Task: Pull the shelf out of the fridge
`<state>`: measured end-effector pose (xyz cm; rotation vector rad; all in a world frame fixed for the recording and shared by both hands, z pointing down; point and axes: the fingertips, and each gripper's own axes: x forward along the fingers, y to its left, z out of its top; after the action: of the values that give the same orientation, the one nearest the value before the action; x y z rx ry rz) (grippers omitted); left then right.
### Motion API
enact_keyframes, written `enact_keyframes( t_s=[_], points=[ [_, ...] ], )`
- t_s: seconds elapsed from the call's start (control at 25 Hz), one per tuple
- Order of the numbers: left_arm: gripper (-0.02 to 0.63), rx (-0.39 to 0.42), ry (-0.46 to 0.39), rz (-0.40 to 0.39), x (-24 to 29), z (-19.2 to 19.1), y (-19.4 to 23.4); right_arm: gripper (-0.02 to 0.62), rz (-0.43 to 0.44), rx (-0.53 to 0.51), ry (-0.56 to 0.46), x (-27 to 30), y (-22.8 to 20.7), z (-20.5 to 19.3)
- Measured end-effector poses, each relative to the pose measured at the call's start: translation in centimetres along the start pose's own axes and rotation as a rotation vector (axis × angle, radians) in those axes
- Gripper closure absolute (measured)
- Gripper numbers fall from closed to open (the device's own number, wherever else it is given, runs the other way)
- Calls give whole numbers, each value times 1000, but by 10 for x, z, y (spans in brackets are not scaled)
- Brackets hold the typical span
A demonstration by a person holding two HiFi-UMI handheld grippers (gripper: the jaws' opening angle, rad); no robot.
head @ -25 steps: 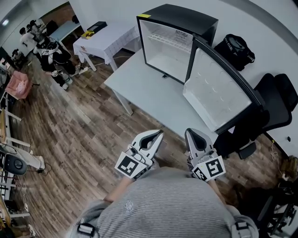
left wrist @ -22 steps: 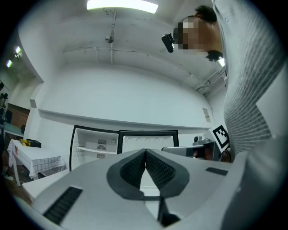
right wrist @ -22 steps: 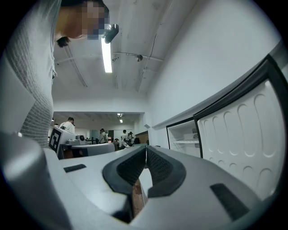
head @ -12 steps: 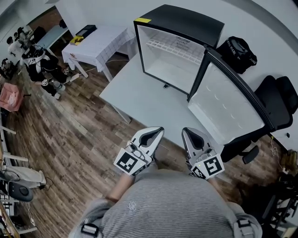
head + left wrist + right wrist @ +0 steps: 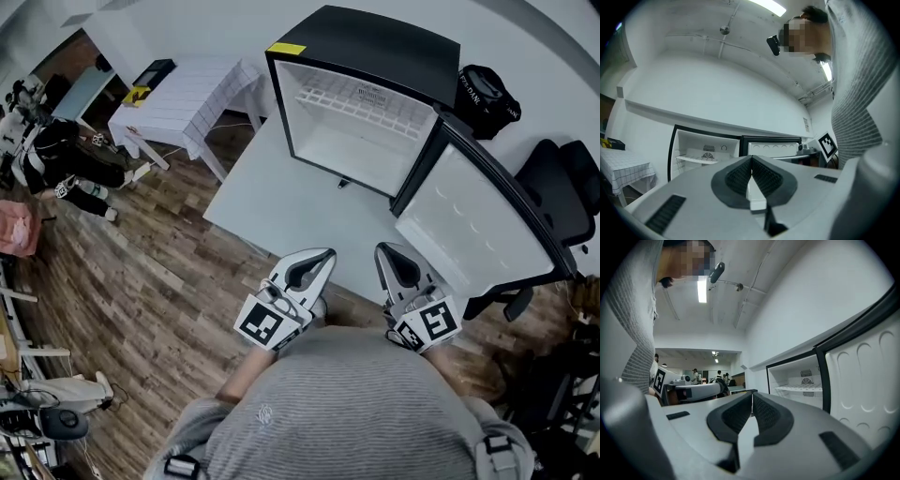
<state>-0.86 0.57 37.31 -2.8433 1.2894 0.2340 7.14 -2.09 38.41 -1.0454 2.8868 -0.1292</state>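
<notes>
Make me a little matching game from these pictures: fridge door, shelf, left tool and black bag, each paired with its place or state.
1 fridge door
2 shelf
3 left tool
4 black bag

A shut, nothing held
B swung wide open
C inside the fridge, up high
D right of the fridge, head view

Pairs: 1-B, 2-C, 3-A, 4-D

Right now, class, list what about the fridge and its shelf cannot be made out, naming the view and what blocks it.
1. Shelf side supports: too small in the head view.
2. Fridge lower interior: hidden behind the left gripper and right gripper bodies in their own views.
3. Door outer face: turned away from every view.
</notes>
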Motion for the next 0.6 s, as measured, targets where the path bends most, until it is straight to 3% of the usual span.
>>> enact_keyframes(
  t_s=[0.28, 0.6],
  points=[
    [595, -16, 30, -87, 15, -6, 55, 581, -72, -32, -25, 57, -10, 2],
    [595, -38, 10, -162, 39, -4, 102, 581, -136, -66, -7, 103, -30, 4]
  ],
)
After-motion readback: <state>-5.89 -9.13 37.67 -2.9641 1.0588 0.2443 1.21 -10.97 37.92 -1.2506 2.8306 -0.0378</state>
